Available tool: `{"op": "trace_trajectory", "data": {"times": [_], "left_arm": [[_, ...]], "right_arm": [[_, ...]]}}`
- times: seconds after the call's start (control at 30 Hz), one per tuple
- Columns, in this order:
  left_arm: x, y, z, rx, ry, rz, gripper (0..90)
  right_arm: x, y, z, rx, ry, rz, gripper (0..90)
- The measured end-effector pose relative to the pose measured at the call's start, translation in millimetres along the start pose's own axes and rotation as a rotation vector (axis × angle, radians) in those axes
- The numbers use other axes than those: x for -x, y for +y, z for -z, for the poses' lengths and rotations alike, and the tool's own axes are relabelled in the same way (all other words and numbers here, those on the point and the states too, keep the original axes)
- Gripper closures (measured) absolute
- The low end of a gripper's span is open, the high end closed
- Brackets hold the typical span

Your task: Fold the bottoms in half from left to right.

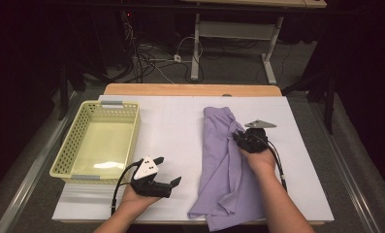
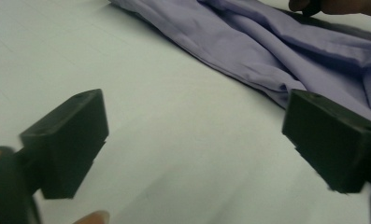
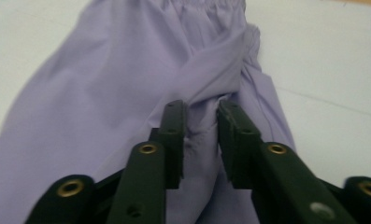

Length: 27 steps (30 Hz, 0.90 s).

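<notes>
left gripper (image 1: 169, 176): jaws wide apart, nothing between, at 9 o'clock of purple cloth (image 1: 226, 165) | right gripper (image 3: 202, 112): jaws narrow, cloth fold between, grasp uncertain | cloth on white table (image 1: 175, 126), basket (image 1: 99, 141) at 9 o'clock

High view: overhead, facing forward-down, far. Gripper views: low, close, along fingers. All share lilac cloth (image 1: 224, 160).

A white-topped table (image 1: 180, 141) carries a yellow basket (image 1: 78, 145) and lilac garment (image 1: 224, 160).

A pale yellow basket (image 1: 59, 162) sits on the white table (image 1: 170, 126).
</notes>
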<state>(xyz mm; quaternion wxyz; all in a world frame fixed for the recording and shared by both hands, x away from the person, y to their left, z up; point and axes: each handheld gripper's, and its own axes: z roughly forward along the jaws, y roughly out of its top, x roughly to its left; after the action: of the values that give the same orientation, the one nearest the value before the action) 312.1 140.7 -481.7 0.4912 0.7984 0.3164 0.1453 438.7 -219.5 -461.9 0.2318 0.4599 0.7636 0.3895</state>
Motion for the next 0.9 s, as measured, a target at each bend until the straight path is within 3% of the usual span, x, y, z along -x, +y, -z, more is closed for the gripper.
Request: {"op": "trace_trajectory", "data": {"times": [0.2,0.47,0.67,0.9], "left_arm": [[0.2,-1.0,-2.7,-0.011,-0.002,-0.011,0.0],[2.5,-2.9,-3.0,-0.006,-0.001,-0.033,0.0],[2.9,-3.2,-2.7,-0.003,-0.004,-0.038,0.0],[3.7,-3.2,-2.8,-0.004,-0.003,-0.046,2.1]], "right_arm": [[-14.2,-10.5,41.2,0.04,0.01,0.049,63.2],[-43.1,-54.8,94.2,0.052,0.087,0.039,60.5],[-63.3,-84.3,122.5,0.052,0.127,0.022,60.6],[-92.8,-92.5,140.7,0.062,0.175,0.068,60.8]]}}
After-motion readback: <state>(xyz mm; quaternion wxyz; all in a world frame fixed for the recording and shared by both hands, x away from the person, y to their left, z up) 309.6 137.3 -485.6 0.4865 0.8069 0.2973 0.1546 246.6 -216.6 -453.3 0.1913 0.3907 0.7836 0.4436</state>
